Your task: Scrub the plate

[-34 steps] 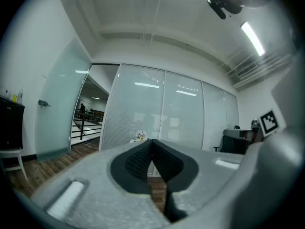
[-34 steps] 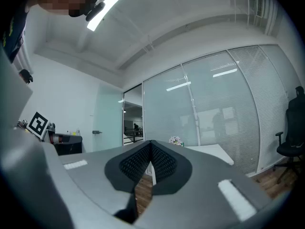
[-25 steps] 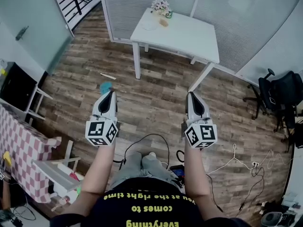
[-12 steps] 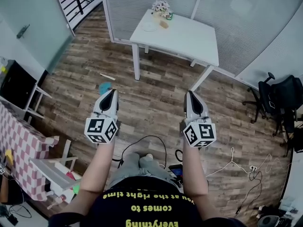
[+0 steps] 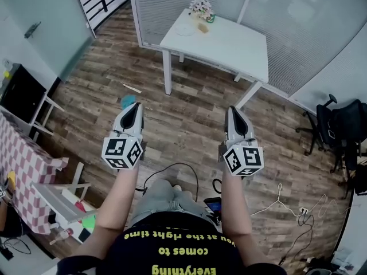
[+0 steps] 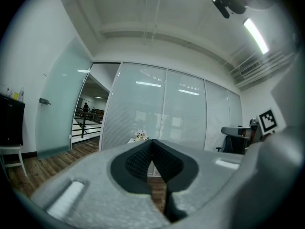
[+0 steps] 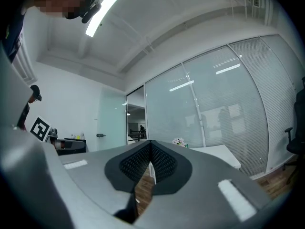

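Tripping is judged the plainest risk from here: a black cable (image 5: pixel 172 168) is looped on the wooden floor (image 5: pixel 189 119) just near the feet, and more leads (image 5: pixel 287 202) are strewn to the right. A foot caught on the way to the table would throw both tools off line. A second risk is judged at the table itself. With nothing held to scrub with, the plate could be pushed along the smooth top or off its edge if it is met by bare jaws.

The left gripper (image 5: pixel 136 105) is held level with its jaws fully closed, pad against pad, and nothing is gripped. The right gripper (image 5: pixel 232 110) is held the same way, closed and empty. Both are well apart from the work.

What is taken to be the plate (image 5: pixel 184 31) — a pale disc — is seen on the far left corner of the white table (image 5: pixel 229 44), beside a small pot of flowers (image 5: pixel 200 6) and a brownish item (image 5: pixel 203 27) too small to be identified.

The table is set against a frosted glass partition (image 5: pixel 172 4). A blue object (image 5: pixel 128 101) and a pale stick (image 5: pixel 132 88) are left on the floor to the left. A checked cloth (image 5: pixel 23 176) is seen near left, and an office chair (image 5: pixel 341 125) at the right.
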The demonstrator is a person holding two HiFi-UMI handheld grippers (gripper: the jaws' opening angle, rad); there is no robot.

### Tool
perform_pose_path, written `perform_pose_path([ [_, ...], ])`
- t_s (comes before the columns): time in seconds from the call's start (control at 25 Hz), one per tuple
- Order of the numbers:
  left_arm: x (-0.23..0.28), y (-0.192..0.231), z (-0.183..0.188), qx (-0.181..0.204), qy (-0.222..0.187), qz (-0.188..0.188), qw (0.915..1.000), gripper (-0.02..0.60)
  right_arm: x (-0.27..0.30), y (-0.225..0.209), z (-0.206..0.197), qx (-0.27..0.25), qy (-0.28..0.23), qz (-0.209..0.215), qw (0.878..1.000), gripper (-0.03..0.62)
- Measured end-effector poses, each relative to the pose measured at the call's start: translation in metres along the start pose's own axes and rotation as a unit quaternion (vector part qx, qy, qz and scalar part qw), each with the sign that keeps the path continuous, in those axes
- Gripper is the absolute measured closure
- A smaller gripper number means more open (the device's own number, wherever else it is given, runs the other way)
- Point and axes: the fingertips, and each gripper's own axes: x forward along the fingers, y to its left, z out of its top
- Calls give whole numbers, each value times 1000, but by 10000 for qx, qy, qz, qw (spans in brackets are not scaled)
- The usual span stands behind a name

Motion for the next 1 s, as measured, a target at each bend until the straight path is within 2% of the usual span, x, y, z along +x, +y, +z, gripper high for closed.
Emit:
perform_pose_path([
  [0.48,23,-4,-6,20,46,3,10000,581,11,-17,-7,49,21,48,10000,588],
  [1.0,107,25,-7,-90,78,-32,9999,581,86,-47,-12,57,71,11,10000,588],
])
